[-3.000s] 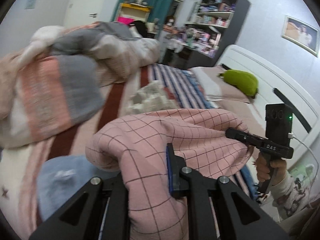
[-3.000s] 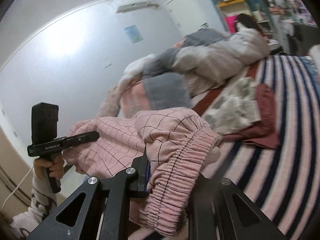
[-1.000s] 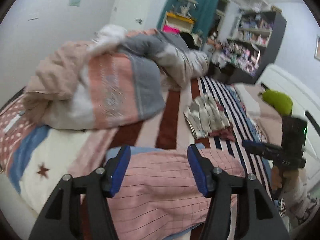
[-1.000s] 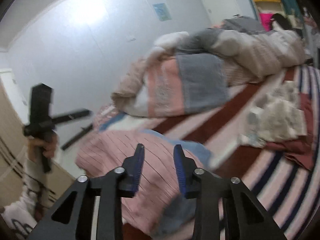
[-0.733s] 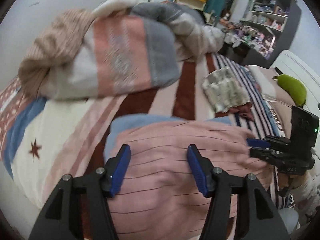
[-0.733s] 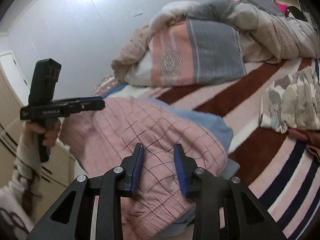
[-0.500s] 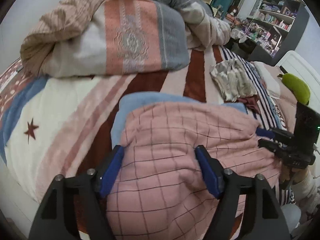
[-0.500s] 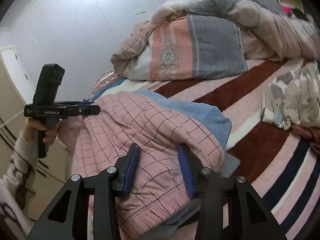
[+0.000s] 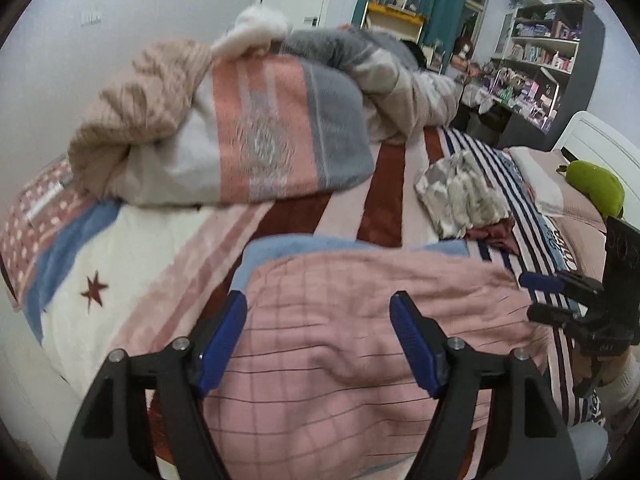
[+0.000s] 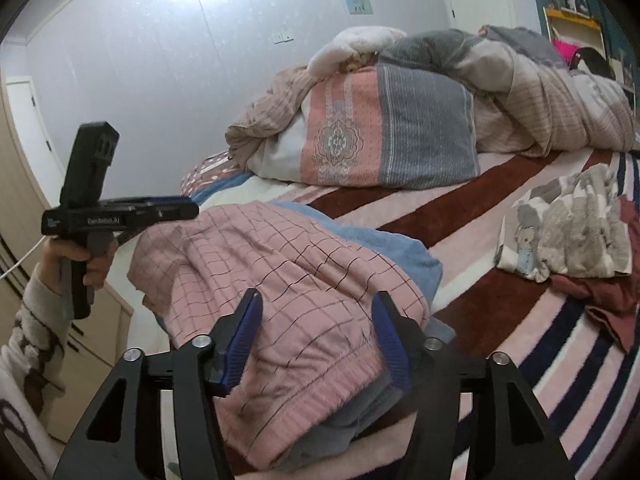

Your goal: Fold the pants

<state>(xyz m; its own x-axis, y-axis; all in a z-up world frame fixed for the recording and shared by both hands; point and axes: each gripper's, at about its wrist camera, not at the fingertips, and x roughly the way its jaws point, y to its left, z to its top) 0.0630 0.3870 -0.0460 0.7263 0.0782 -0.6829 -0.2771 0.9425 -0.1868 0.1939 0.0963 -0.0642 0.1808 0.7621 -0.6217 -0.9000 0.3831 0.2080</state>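
Released pants (image 9: pixel 340 320) lie folded crosswise on bed (image 9: pixel 380 200) (both jaws apart).

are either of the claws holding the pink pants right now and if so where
Neither. The left claw and the right claw both stand open above the pink checked pants, which lie folded on the bed, with no fabric pinched between the fingers.

One pants (image 10: pixel 280 280), two claws (image 9: pixel 318 336) (image 10: pixel 316 336).
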